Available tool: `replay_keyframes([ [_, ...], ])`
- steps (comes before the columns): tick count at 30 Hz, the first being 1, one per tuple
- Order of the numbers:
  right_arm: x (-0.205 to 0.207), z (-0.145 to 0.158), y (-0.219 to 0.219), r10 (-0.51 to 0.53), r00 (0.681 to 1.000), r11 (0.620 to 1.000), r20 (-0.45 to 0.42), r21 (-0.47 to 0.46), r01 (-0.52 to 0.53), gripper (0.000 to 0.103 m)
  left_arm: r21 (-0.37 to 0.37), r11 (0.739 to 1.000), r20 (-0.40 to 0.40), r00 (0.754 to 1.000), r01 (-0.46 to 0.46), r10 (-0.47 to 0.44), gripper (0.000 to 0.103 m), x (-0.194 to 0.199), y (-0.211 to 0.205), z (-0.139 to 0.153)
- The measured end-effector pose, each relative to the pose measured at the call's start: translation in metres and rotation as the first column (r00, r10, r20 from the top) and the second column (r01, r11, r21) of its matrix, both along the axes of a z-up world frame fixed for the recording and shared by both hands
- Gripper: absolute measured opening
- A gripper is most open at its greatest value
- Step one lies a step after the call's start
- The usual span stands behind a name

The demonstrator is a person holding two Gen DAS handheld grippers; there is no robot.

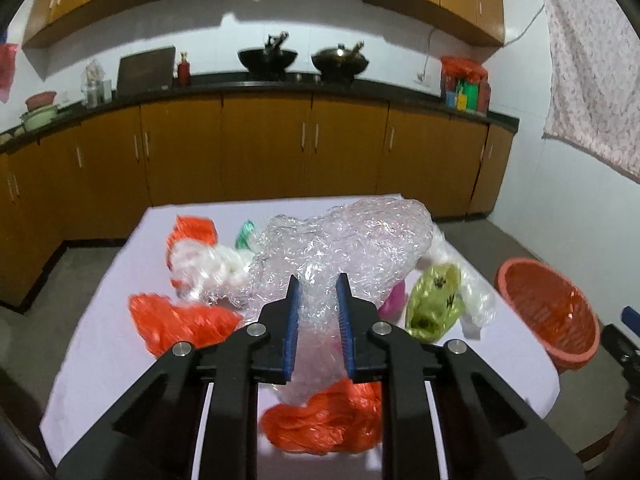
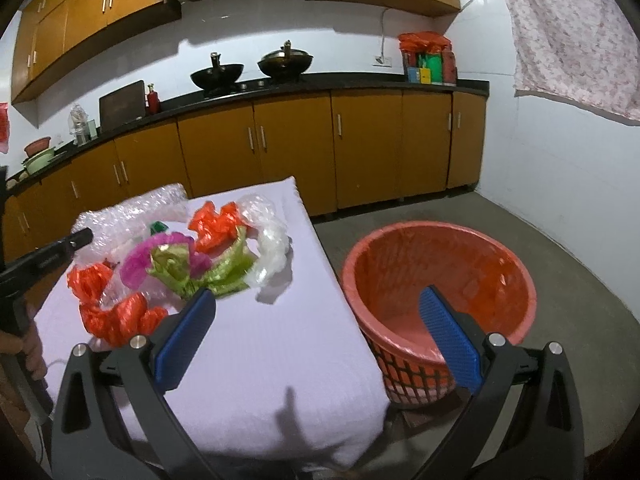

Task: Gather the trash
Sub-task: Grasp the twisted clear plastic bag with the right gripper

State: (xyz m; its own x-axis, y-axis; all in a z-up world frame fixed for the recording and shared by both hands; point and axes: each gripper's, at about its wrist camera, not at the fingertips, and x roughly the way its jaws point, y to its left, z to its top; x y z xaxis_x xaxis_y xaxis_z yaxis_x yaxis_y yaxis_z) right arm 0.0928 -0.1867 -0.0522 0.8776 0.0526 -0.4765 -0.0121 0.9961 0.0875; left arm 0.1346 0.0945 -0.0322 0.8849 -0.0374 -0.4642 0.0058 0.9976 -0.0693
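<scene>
My left gripper [image 1: 318, 286] is clamped on the near end of a big crumpled sheet of clear bubble wrap [image 1: 352, 240]; the rest of the sheet lies across the middle of the table [image 1: 100, 320]. My right gripper [image 2: 316, 300] hangs with its jaws wide apart and nothing between them, above the table's near edge and the basket [image 2: 440, 264]. The basket is red, lined with a red bag, stands on the floor just beside the table, and I see no trash in it. The table wears a pale lilac cloth. Around the wrap I count four orange bags [image 1: 180, 320], one yellow-green bag [image 1: 434, 300], one magenta scrap [image 2: 140, 260] and one small green piece [image 1: 245, 234]. Behind: brown cabinets [image 1: 260, 148], a dark counter, two black woks [image 1: 267, 58].
</scene>
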Motion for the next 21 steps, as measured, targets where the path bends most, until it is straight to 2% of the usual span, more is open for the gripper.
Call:
replay_keyframes([
  [2, 0.012, 0.002, 0.003, 0.015, 1.000, 1.000, 0.001, 0.019, -0.015, 0.099, -0.005, 1.000, 0.024, 1.000, -0.015, 0.015, 0.018, -0.004, 0.006, 0.008],
  [7, 0.053, -0.006, 0.011, 0.050, 0.997, 0.997, -0.062, 0.067, -0.045, 0.084, -0.009, 0.997, 0.073, 0.995, -0.074, 0.075, 0.018, -0.010, 0.024, 0.026],
  [13, 0.100, -0.027, 0.021, 0.073, 0.987, 0.993, -0.145, 0.098, -0.059, 0.069, 0.004, 0.991, 0.091, 0.987, -0.131, 0.130, 0.018, -0.008, 0.038, 0.028],
  [21, 0.158, -0.058, 0.029, 0.082, 0.963, 0.991, -0.257, 0.126, -0.051, 0.065, 0.006, 0.988, 0.068, 0.986, -0.152, 0.151, 0.018, 0.008, 0.042, 0.017],
])
